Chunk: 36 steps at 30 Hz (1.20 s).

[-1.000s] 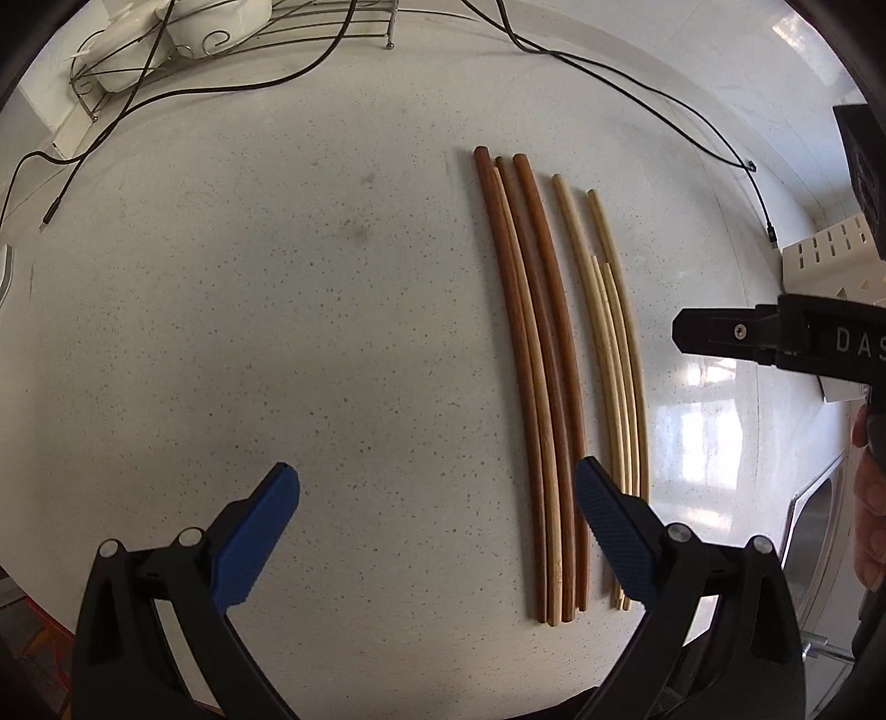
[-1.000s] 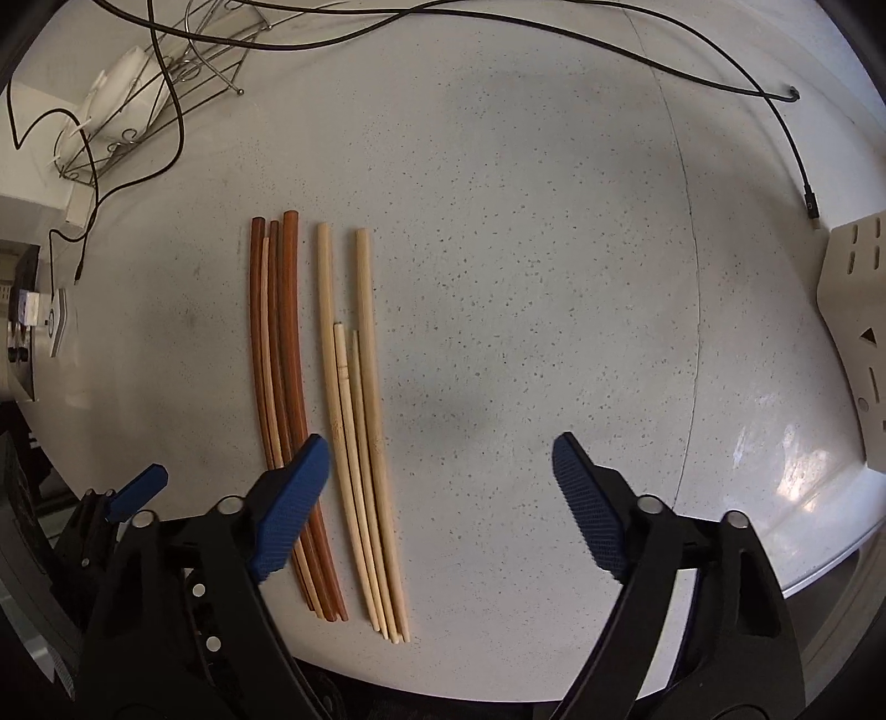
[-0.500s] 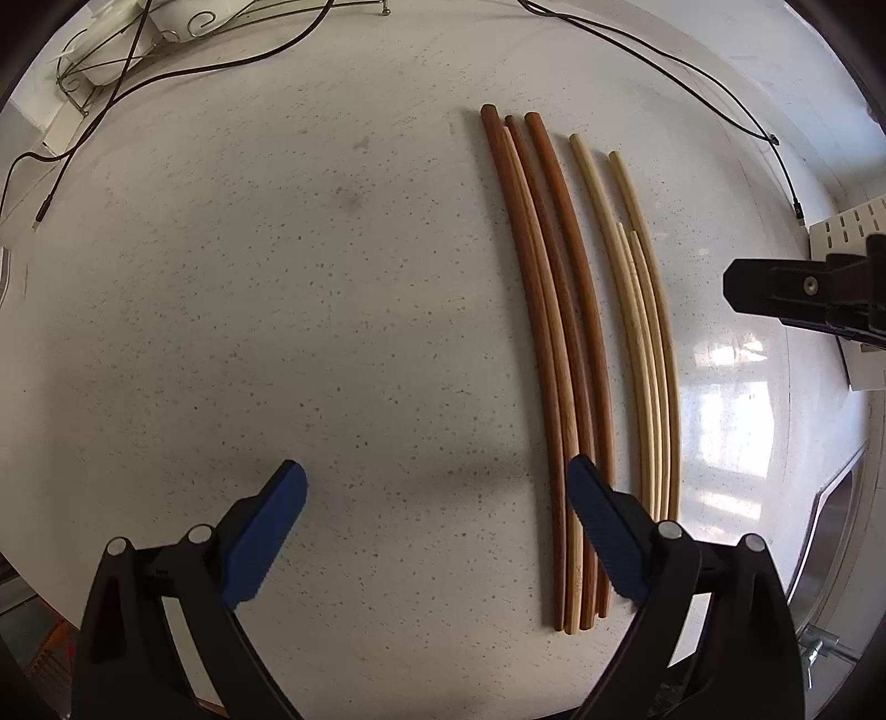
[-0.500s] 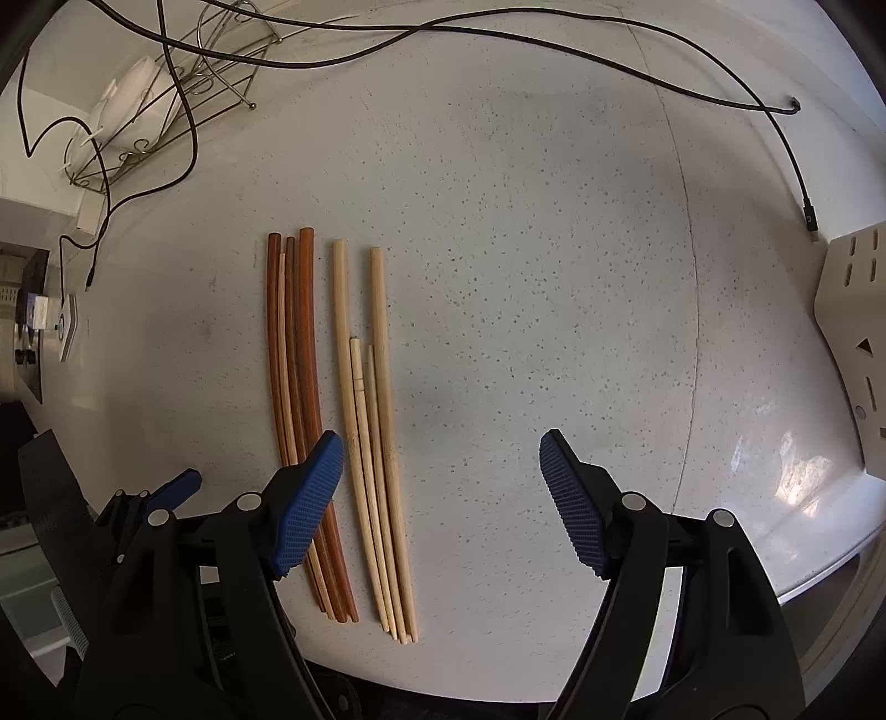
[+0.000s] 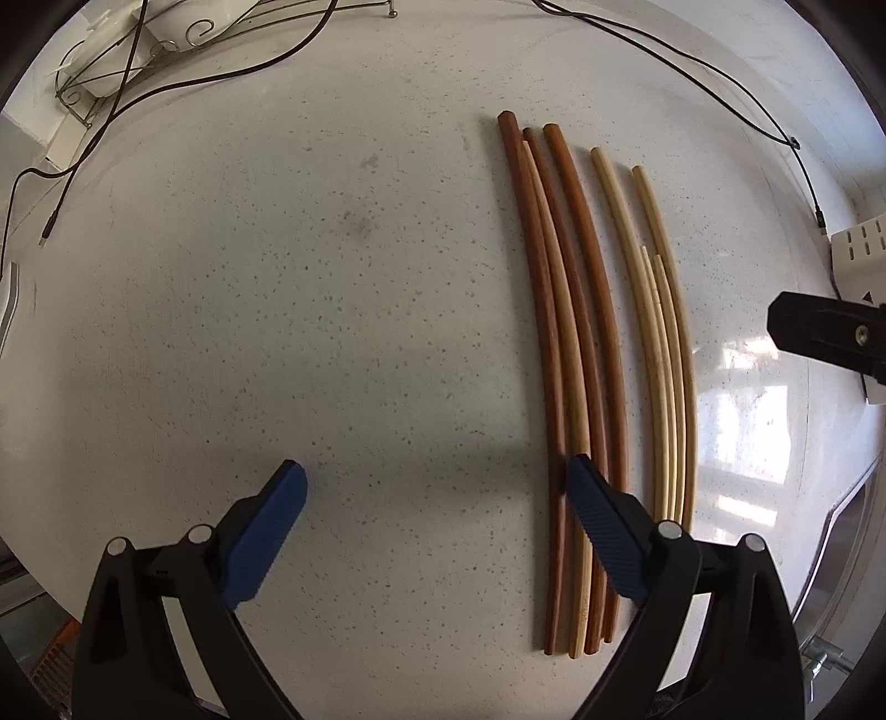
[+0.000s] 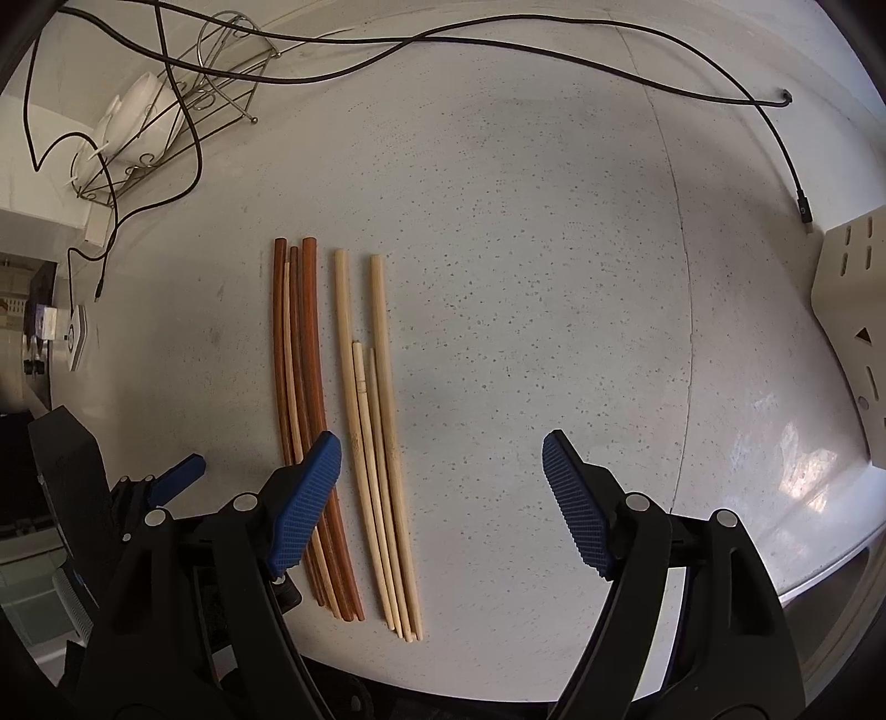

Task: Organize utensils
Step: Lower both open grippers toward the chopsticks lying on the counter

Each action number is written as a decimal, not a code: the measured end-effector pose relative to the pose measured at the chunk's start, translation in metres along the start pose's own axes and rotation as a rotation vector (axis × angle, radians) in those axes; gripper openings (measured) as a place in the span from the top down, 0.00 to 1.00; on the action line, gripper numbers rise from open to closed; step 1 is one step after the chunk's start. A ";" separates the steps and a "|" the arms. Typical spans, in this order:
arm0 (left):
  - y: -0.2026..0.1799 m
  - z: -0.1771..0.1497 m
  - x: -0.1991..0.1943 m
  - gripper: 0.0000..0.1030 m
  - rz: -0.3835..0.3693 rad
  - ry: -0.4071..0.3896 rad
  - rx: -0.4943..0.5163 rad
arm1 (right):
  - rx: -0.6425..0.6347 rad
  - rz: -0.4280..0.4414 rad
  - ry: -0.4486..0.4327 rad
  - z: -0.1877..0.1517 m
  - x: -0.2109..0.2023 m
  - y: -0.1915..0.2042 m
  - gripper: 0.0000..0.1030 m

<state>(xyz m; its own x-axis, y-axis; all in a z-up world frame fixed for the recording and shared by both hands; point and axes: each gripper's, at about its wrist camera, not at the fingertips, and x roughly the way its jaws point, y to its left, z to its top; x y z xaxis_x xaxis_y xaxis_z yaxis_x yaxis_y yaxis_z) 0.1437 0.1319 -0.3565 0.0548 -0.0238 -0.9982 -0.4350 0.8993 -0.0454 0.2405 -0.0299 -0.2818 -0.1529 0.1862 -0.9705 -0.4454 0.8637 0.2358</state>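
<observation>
Two bundles of chopsticks lie side by side on the speckled white counter. The brown chopsticks [image 5: 570,354] [image 6: 302,387] are on the left, the pale chopsticks [image 5: 662,354] [image 6: 371,421] just to their right. My left gripper [image 5: 437,487] hangs open above the counter, its right finger over the near end of the brown bundle. My right gripper [image 6: 443,459] is open too, to the right of the pale bundle, its left finger above the brown bundle's near part. Neither holds anything.
A wire rack with white dishes [image 6: 149,138] [image 5: 138,50] stands at the back left. Black cables [image 6: 498,55] [image 5: 692,72] trail across the far counter. A cream slotted block [image 6: 853,343] [image 5: 858,249] sits at the right, near a steel sink edge [image 5: 841,531].
Both views have shifted slightly, so the chopsticks sit a little further up and across in them. The chopsticks lie unchanged. Both grippers stay open.
</observation>
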 end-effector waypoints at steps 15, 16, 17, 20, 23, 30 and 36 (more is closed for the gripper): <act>0.002 0.040 -0.001 0.10 0.026 -0.007 0.037 | 0.002 -0.005 0.029 -0.001 0.015 0.000 0.37; 0.002 0.042 -0.001 0.10 0.025 -0.006 0.038 | 0.001 -0.005 0.036 -0.001 0.019 0.002 0.39; 0.003 0.044 0.000 0.10 0.026 -0.004 0.034 | 0.001 -0.005 0.043 -0.001 0.022 0.003 0.40; 0.004 0.047 0.000 0.10 0.026 -0.004 0.030 | -0.006 -0.010 0.056 -0.001 0.029 0.007 0.44; 0.005 0.049 0.001 0.10 0.035 0.001 0.030 | -0.016 -0.026 0.058 0.001 0.034 0.012 0.46; 0.010 0.051 0.017 0.10 0.029 0.012 0.033 | -0.030 -0.058 0.053 0.006 0.037 0.023 0.49; 0.011 0.055 0.020 0.10 0.032 0.016 0.035 | -0.033 -0.081 0.054 0.013 0.041 0.035 0.51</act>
<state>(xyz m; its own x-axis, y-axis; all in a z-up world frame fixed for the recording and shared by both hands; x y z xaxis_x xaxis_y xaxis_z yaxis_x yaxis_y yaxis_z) 0.1894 0.1653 -0.3748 0.0273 -0.0015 -0.9996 -0.4047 0.9144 -0.0124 0.2302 0.0145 -0.3136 -0.1620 0.0905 -0.9826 -0.4867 0.8589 0.1594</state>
